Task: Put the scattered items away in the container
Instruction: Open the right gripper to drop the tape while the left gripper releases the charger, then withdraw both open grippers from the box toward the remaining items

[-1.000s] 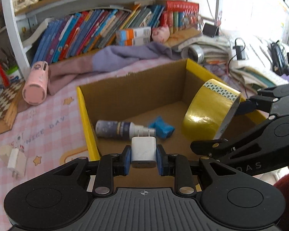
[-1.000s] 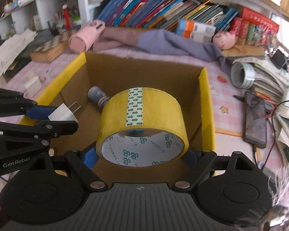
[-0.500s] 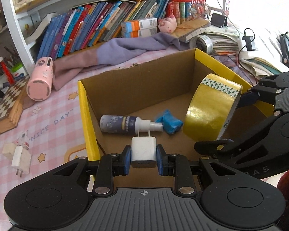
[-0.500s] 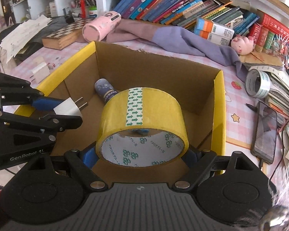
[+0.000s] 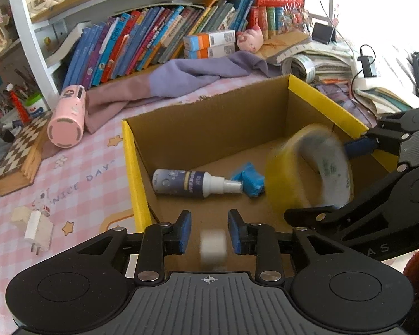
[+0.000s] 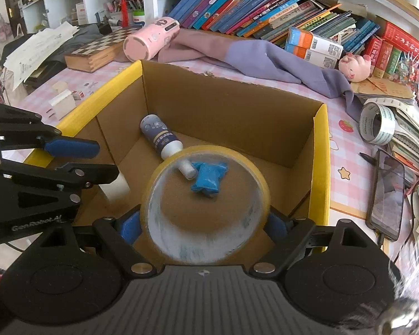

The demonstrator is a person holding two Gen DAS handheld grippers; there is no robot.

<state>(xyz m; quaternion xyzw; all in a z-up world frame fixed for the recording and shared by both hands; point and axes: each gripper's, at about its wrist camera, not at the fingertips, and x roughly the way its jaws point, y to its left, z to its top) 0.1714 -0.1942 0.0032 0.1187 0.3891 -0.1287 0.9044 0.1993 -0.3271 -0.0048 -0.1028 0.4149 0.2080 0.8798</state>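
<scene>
Already boxed (image 5: pixel 131 162): bottle (image 5: pixel 192 182), blue wad (image 5: pixel 248 178). Left claw (image 5: pixel 209 233) opening, charger (image 5: pixel 212 247) falling free; right claw (image 6: pixel 202 224) wide, tape (image 6: pixel 206 203) blurred, grip unclear. Plugs (image 5: pixel 39 227) remain outside.

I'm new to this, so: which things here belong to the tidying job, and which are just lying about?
Job: cardboard box, yellow tape roll, white charger, spray bottle, blue packet.
Lying about: books, pink tumbler, purple cloth, chessboard, phone.
</scene>
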